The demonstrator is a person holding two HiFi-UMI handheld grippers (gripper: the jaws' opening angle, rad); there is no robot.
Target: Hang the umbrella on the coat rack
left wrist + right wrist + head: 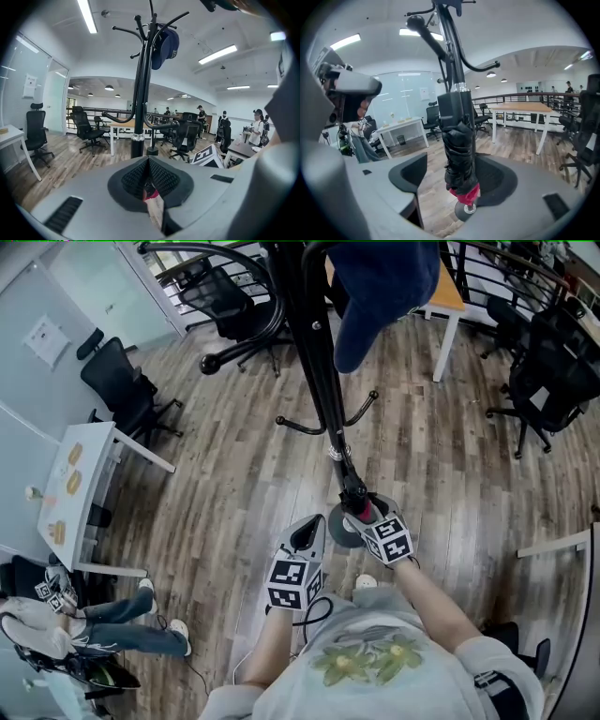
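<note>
**Head view.** The black metal coat rack (314, 362) rises from a round grey base (337, 534) on the grey-brown wood-plank floor (225, 493). A dark blue cap (384, 287) hangs on an upper hook. The folded black fabric umbrella (351, 486) stands upright along the lower pole, below the curved lower hooks. Its red end is lowest, just above the base. The right gripper (367, 521) is at the umbrella's lower end. The left gripper (307, 535) sits near it, apart from the pole. A white bench (80, 488) carrying small items and black office chairs (122, 381) stand well apart from the rack.

**Left gripper view.** The jaws are pressed together with nothing between them. The rack pole stands directly ahead. The room is an open-plan office with ceiling strip lights (86, 14).

**Right gripper view.** The jaws are spread wide. The umbrella hangs between them and the pads do not press on it. What carries the umbrella at its top cannot be told.

**Handling (judgement).** The umbrella is probably light. Its wrapped fabric is soft and will likely yield and slide under a pinch, while the shaft inside is stiff.
- Take hold across the middle of the bundle.
- Do not take hold at the narrow red end.
- The rack is tall on a small base, so a sideways push may rock it.
</note>
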